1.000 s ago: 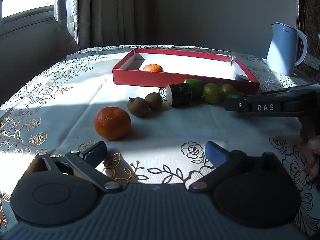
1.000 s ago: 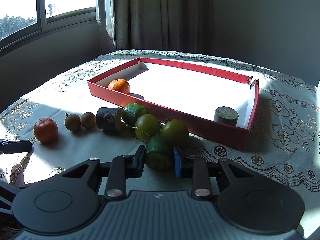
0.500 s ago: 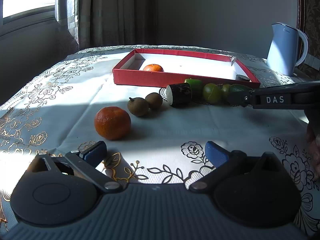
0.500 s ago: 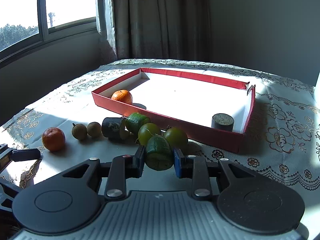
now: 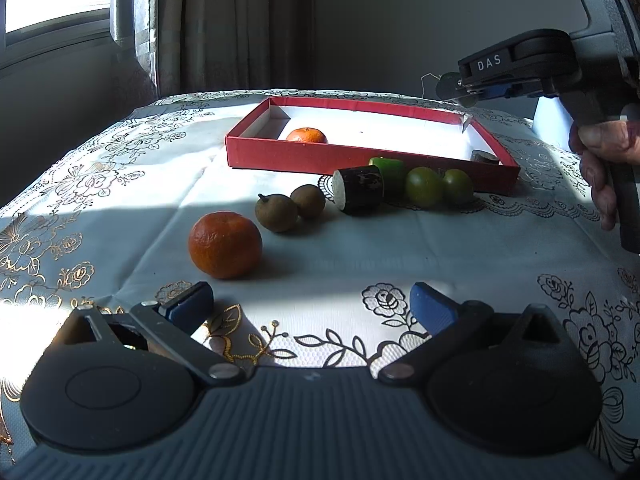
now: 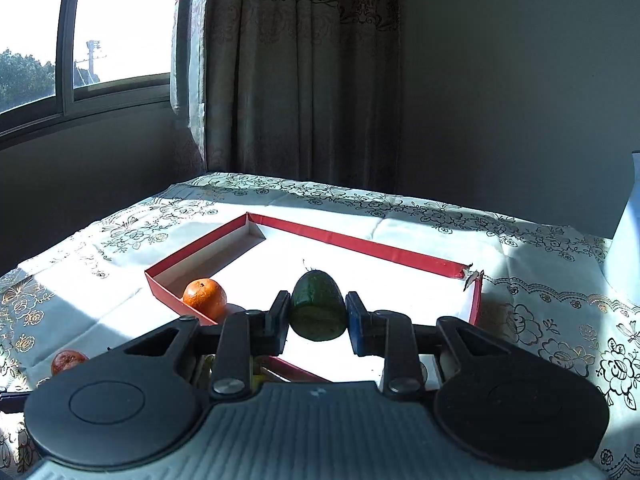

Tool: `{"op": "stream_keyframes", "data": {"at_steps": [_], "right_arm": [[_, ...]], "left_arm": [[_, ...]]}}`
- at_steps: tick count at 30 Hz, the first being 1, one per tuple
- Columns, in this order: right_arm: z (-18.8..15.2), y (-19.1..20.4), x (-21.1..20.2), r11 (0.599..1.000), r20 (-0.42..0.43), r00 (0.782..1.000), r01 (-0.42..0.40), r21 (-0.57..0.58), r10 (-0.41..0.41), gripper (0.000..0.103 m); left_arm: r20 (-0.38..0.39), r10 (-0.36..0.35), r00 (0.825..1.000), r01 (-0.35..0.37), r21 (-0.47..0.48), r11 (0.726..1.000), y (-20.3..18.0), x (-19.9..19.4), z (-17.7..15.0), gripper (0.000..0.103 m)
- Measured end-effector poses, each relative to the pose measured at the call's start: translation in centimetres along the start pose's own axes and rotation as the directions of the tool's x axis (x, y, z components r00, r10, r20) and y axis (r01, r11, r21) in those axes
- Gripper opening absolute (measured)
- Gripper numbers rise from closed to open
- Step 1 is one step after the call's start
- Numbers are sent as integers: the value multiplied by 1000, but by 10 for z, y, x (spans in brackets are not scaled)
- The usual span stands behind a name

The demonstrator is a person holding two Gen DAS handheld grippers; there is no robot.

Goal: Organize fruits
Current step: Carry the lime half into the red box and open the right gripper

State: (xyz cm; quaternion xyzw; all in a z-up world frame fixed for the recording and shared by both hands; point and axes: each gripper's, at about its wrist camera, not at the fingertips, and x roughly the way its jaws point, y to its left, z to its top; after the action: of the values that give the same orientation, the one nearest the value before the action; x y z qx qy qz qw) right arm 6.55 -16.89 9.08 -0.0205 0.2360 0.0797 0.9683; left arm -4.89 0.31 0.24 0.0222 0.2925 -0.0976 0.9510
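Observation:
My right gripper is shut on a dark green fruit and holds it in the air above the red tray; it also shows high at the right of the left wrist view. One orange lies in the tray's left corner. My left gripper is open and empty, low over the cloth, just behind a loose orange. Two brown fruits, a dark cylinder and green fruits lie in a row before the tray.
A small dark cylinder stands in the tray's right corner. A white kettle sits at the table's far right, mostly hidden by the right gripper. A floral tablecloth covers the table; curtain and window stand behind.
My right gripper has lifted the green fruit off the table and carried it up over the tray. My left gripper has stayed still and open.

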Motion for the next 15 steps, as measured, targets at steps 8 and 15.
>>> {"op": "stream_keyframes", "data": {"at_steps": [8,15], "right_arm": [[-6,-17,56,998,-101,993,56,31,-53,29],[-18,-20,79,997,-170,984,65,36,-58,29]], "left_arm": [[-2,-5,1000,5,-5,1000,0,0,0,103],[-3,-6,1000,6,-6,1000,0,-1,0,103]]}}
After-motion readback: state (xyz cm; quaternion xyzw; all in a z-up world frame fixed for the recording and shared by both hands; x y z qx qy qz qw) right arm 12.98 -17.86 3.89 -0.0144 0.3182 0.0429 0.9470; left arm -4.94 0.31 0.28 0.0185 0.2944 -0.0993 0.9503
